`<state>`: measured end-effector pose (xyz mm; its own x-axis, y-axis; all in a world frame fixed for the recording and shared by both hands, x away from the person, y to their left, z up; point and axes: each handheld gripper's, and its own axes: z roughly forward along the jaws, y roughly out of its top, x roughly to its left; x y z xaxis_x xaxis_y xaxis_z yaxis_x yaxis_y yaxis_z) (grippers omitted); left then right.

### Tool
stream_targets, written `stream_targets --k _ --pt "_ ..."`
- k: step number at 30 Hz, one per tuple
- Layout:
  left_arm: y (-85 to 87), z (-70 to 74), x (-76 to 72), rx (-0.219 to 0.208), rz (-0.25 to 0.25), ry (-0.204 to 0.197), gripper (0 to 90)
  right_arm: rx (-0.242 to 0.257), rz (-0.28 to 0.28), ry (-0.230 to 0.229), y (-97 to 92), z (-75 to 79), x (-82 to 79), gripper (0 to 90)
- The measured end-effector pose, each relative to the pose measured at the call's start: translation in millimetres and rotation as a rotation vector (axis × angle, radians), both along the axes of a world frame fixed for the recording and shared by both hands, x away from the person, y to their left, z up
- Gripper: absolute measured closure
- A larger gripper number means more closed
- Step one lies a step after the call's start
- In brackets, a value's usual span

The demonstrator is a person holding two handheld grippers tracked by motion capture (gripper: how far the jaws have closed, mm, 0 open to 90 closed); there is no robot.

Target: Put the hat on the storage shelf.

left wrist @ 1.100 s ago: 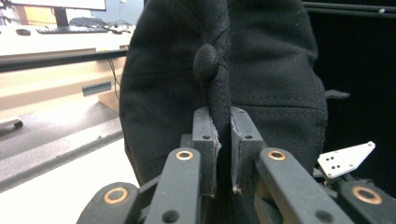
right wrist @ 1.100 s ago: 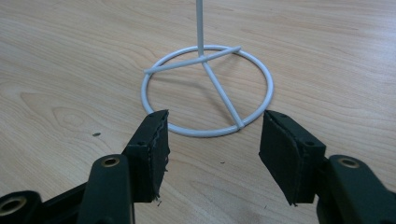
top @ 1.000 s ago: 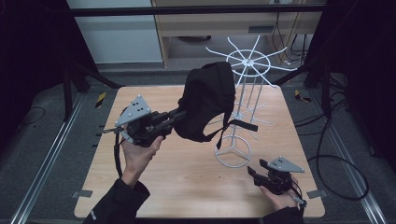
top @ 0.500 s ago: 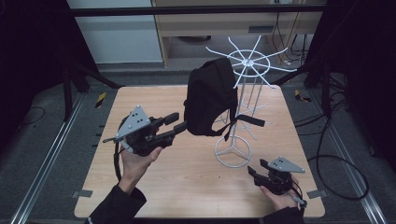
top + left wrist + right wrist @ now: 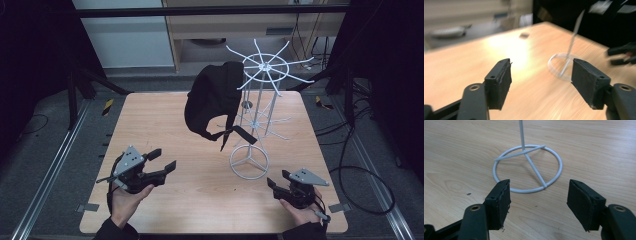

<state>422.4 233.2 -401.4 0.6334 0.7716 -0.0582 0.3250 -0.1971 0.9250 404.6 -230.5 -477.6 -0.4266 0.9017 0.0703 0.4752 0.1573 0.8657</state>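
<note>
Cap: black cap (image 5: 212, 102) hung on an upper arm of the white wire rack (image 5: 257, 107), raised off the surface, its strap dangling toward the rack's pole; no claw touched it.
Rack: stood right of centre on the surface; ring base (image 5: 527, 168) flat on the wood, spoked top spreading wide above, some spokes reaching past the far edge.
Left claw: left claw (image 5: 162, 161) sat low over the near-left part of the surface, well apart from cap and rack; its jaws had just been opening and stood wide with nothing between them (image 5: 540, 85).
Right claw: right claw (image 5: 275, 181) lay near the front-right corner, just beside the ring base; jaws spread wide, empty (image 5: 539, 202).
Surface: wooden surface (image 5: 150, 120) bare across its left half and along the near edge between both hands.
Edges: both hands sat close to the front edge; the rack base kept well inside the right edge.
Open room: broad bare wood left of the rack; a narrow gap between the ring base and the right claw.
</note>
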Motion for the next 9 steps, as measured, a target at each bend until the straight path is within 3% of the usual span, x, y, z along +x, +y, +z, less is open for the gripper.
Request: stream_targets --k 5,9 --pt "25.8 -36.9 4.3 0.040 0.118 0.098 26.7 0.001 -0.025 0.002 -4.0 -1.4 0.6 30.8" --pt "43.5 -55.4 7.9 0.087 0.197 0.121 22.5 -0.003 -0.044 -0.001 -6.6 -3.1 1.8 26.9"
